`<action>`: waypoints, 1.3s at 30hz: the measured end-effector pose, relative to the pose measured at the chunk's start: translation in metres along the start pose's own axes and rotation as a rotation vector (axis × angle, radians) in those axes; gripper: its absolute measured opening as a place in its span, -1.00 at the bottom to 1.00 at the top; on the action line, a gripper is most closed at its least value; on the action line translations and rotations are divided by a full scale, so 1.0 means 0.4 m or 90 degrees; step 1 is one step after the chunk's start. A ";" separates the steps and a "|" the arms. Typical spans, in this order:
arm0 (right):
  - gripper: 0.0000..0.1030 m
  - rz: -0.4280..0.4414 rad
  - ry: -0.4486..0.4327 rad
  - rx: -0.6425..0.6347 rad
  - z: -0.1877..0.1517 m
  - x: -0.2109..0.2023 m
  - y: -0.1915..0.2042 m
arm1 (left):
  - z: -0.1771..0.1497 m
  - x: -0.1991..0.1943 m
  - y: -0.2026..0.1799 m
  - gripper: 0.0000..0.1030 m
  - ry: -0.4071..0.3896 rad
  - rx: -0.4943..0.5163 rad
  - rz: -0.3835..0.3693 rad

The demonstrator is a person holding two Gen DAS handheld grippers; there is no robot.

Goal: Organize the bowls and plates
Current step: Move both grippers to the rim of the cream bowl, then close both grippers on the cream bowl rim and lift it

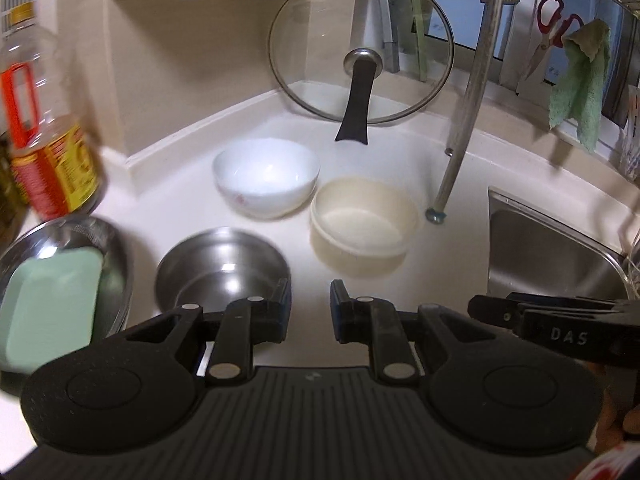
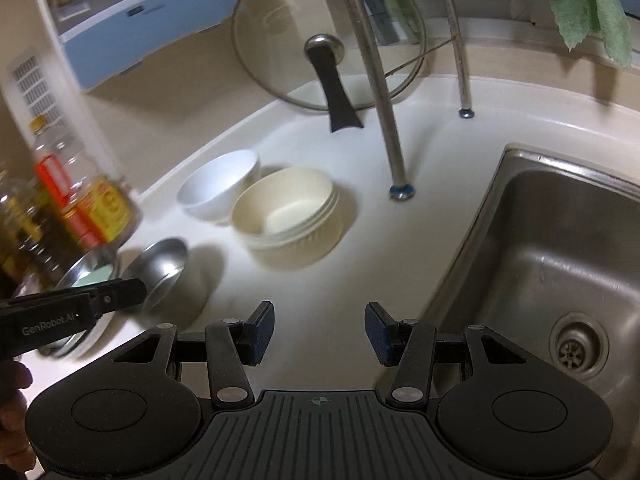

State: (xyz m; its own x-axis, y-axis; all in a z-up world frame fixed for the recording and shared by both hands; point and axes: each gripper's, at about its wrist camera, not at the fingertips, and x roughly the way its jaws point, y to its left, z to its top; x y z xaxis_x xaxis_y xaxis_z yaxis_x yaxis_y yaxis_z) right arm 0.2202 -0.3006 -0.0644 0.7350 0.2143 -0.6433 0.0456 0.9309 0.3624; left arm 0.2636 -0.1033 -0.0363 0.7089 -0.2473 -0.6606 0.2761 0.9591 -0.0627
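A white bowl point(image 1: 266, 178) point(image 2: 218, 190) and a cream ribbed bowl point(image 1: 362, 224) point(image 2: 286, 216) stand side by side on the pale counter. Nearer me sits a steel bowl point(image 1: 222, 272) point(image 2: 168, 268). At the far left a larger steel dish point(image 1: 116, 256) holds a pale green rectangular plate point(image 1: 52, 300). My left gripper point(image 1: 310, 308) hovers just in front of the steel and cream bowls, its jaws a little apart with nothing between them. My right gripper point(image 2: 320, 332) is open wide and empty over the counter beside the sink, short of the cream bowl.
A glass lid point(image 1: 360, 44) point(image 2: 328, 36) leans on the back wall. Oil bottles point(image 1: 48, 152) point(image 2: 80, 200) stand at the left. The legs of a rack point(image 1: 460, 128) point(image 2: 384, 120) rise behind the bowls. A steel sink point(image 1: 552, 256) point(image 2: 560, 280) lies to the right, with a green cloth point(image 1: 580, 80) hanging above it.
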 end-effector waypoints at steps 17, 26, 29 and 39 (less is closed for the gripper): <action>-0.02 -0.036 -0.054 0.038 0.128 0.186 -0.004 | 0.133 0.242 0.051 -0.65 0.038 -0.017 -0.051; -0.11 -0.049 -0.047 0.028 0.143 0.257 0.010 | 0.144 0.307 0.052 -0.63 0.066 -0.013 -0.055; -0.30 -0.051 -0.039 0.025 0.143 0.275 0.012 | 0.143 0.317 0.049 -0.63 0.069 -0.007 -0.057; -0.69 -0.057 -0.033 0.027 0.136 0.290 0.009 | 0.140 0.331 0.044 -0.75 0.058 0.012 -0.064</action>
State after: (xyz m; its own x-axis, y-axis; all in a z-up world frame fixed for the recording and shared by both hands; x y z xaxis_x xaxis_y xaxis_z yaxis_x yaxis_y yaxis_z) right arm 0.3426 -0.2886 -0.1010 0.7604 0.1147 -0.6392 0.1401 0.9322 0.3338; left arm 0.3988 -0.1269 -0.0830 0.6156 -0.3271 -0.7170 0.3547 0.9274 -0.1185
